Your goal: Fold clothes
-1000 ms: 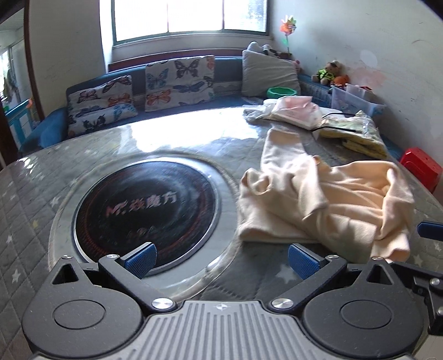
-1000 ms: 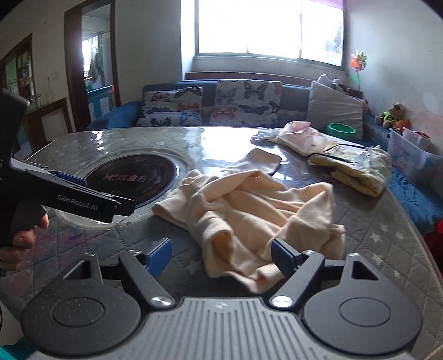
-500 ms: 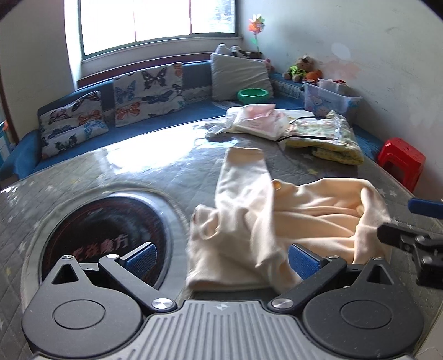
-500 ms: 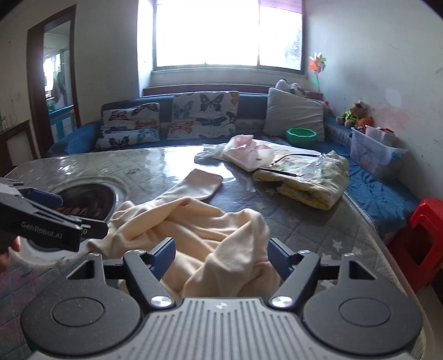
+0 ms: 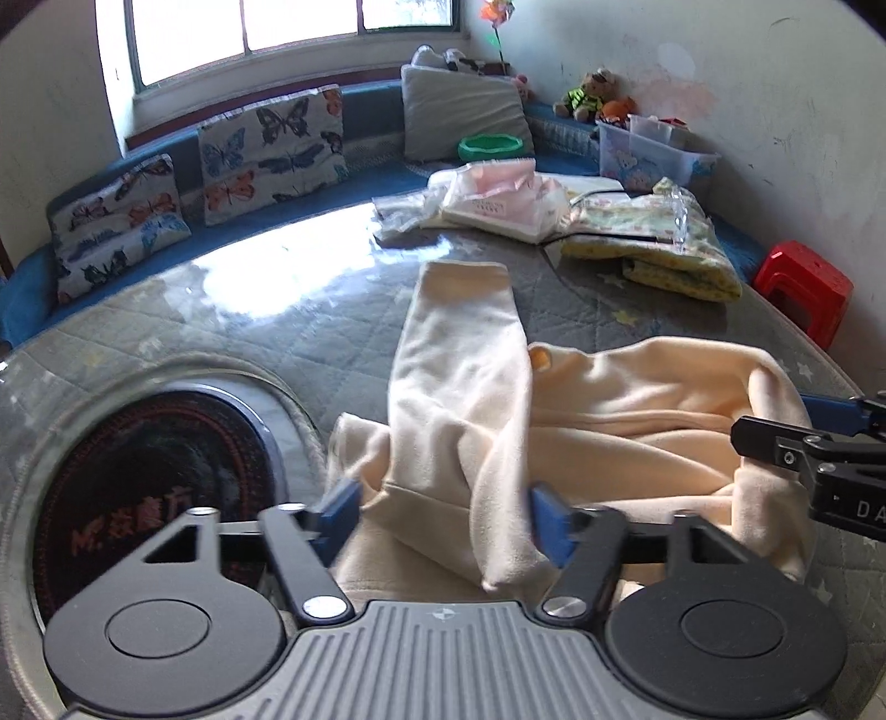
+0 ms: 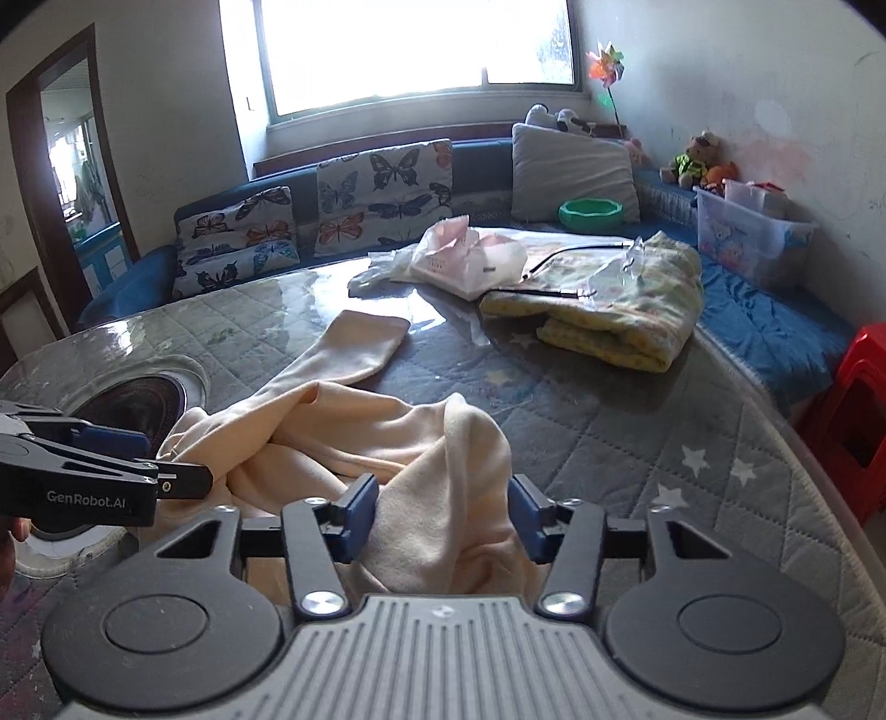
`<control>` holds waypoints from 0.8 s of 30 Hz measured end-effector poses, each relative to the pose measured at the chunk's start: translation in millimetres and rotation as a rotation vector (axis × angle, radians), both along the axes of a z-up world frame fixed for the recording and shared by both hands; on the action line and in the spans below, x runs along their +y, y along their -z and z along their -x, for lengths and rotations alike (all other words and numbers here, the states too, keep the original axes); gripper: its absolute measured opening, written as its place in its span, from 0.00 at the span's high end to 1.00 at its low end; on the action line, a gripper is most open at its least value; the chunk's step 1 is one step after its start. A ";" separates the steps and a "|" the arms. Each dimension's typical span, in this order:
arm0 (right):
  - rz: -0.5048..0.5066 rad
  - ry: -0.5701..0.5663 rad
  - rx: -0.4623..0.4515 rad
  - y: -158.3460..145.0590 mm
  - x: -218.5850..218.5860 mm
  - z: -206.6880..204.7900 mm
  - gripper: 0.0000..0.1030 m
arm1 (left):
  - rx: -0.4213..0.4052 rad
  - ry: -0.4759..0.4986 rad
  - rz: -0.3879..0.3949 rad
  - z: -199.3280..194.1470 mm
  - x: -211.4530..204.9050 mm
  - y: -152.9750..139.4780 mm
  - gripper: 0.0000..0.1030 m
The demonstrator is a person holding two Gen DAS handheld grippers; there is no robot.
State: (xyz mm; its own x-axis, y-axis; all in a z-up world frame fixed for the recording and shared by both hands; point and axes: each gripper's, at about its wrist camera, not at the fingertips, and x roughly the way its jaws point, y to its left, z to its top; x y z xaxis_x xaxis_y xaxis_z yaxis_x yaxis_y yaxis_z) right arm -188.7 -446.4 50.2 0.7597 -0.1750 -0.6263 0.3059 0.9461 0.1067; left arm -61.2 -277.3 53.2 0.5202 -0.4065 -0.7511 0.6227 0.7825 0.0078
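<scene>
Cream garment [image 5: 581, 421] lies rumpled — left gripper [image 5: 446, 512] and right gripper [image 6: 443, 512] both spread wide, straddling folds, seemingly not pinching.

Bright window [image 6: 421, 50] far ahead of jaws; blue bench sofa [image 6: 482, 160] below it with butterfly cushions [image 6: 382, 194]; red stool [image 5: 803, 288] far right.

Both grippers are brought closer to the cream garment [image 5: 581, 410] than one second ago. The left gripper [image 5: 446, 518] is now placed around its near folds, and the right gripper [image 6: 443, 515] around a raised fold; both are narrowed.
</scene>
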 end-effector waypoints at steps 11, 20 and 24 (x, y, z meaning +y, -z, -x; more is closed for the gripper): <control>-0.010 -0.033 -0.072 -3.6 3.5 22.8 0.90 | -0.003 0.077 0.069 13.4 8.5 -5.1 0.97; 0.011 -0.002 -0.149 -19.5 13.9 70.4 0.92 | -0.025 0.085 0.130 34.8 40.1 -23.2 0.97; 0.009 0.005 -0.178 -28.2 20.1 97.0 0.93 | -0.030 0.092 0.144 51.2 64.6 -30.5 0.97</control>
State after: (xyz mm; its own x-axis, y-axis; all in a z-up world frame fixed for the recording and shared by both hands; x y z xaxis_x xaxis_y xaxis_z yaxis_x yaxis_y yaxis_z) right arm -285.7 -426.2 78.4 0.8577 -0.1846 -0.4799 0.2880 0.9456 0.1510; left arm -112.4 -212.6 83.7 0.4974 -0.5557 -0.6662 0.6929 0.7165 -0.0804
